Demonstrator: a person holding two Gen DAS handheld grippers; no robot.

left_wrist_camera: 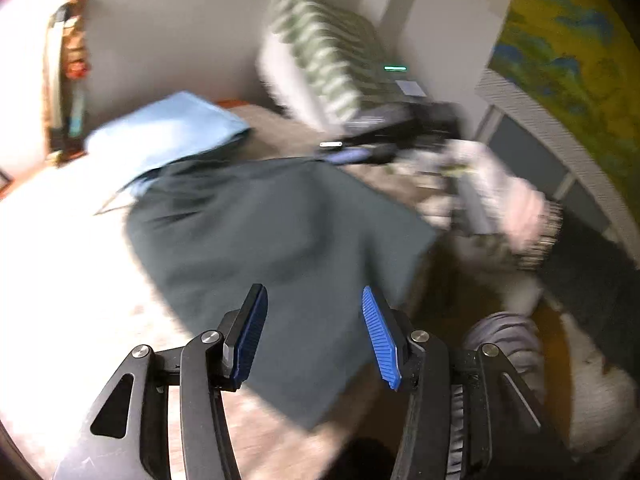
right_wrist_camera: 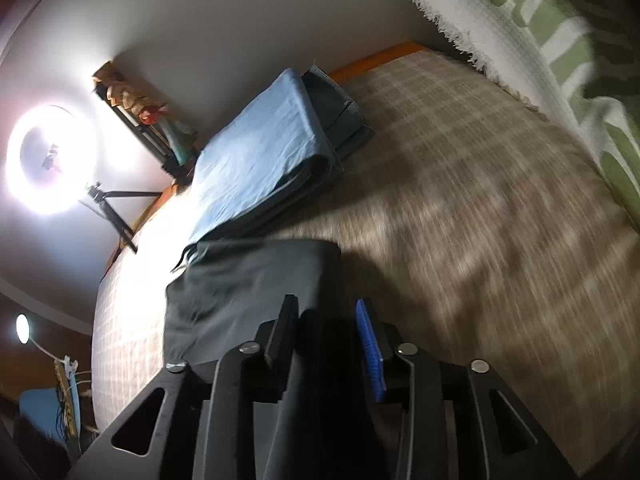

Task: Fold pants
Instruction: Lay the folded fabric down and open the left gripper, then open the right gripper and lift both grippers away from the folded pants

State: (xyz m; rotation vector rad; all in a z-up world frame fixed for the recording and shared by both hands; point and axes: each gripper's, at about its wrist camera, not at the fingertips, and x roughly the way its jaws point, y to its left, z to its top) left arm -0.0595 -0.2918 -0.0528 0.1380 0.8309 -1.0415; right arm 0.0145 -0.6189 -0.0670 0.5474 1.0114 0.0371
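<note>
1 pair of dark green pants (left_wrist_camera: pixel 256 232) lies folded flat on the plaid bed (right_wrist_camera: pixel 460 184). Just behind the pants: 1 stack of folded clothes (right_wrist_camera: pixel 264 152), light blue piece on top, darker ones under it. Left gripper (left_wrist_camera: pixel 314 336): fingers apart above the pants' near edge, nothing clamped. Right gripper (right_wrist_camera: pixel 326 344): fingers apart over the pants' near corner, pads off the cloth. No containers. 1 green-striped blanket (right_wrist_camera: pixel 560 40) right of the pants.
</note>
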